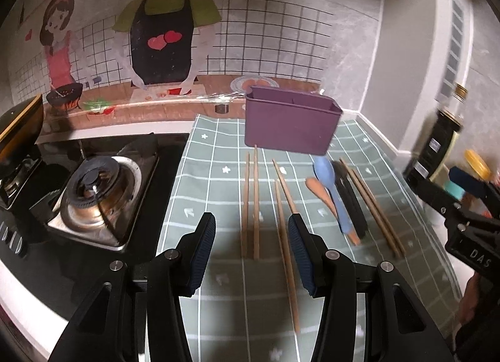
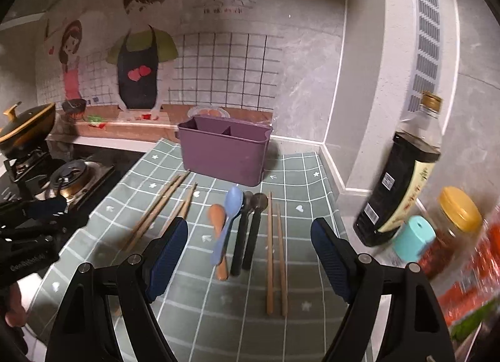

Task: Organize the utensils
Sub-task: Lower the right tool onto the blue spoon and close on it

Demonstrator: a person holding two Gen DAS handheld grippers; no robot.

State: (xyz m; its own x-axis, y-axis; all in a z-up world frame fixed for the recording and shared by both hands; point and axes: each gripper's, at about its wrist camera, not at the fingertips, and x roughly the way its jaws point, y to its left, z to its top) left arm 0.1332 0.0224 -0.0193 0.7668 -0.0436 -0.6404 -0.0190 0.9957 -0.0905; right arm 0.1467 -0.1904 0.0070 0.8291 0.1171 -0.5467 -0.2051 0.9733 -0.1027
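While both tools hang above the green checked cloth on the worktop, neither has hold of anything. Seen from the left wrist, the left tool stands with its jaws well apart and empty; one pair of wooden chopsticks lies in the gap between its fingertips and runs on toward 12 o'clock, apart from both pads. A second pair slants just inside the right-hand finger, passing close under it; whether it touches is hard to tell. At 1 o'clock from this tool lie the blue spoon and the orange spoon, the blue one crossing over the orange. Beyond all of these, at 12 to 1 o'clock, stands the purple utensil holder, upright, with a divider inside.

Seen from the right wrist, the right tool is spread wider and is empty too. Between its fingertips, on the cloth below, lie the blue spoon, the orange spoon and two dark-handled spoons side by side; a third pair of chopsticks lies just to their right. The holder stands at 12 o'clock. A soy sauce bottle stands at 3 o'clock, and the gas burner at 9 o'clock.
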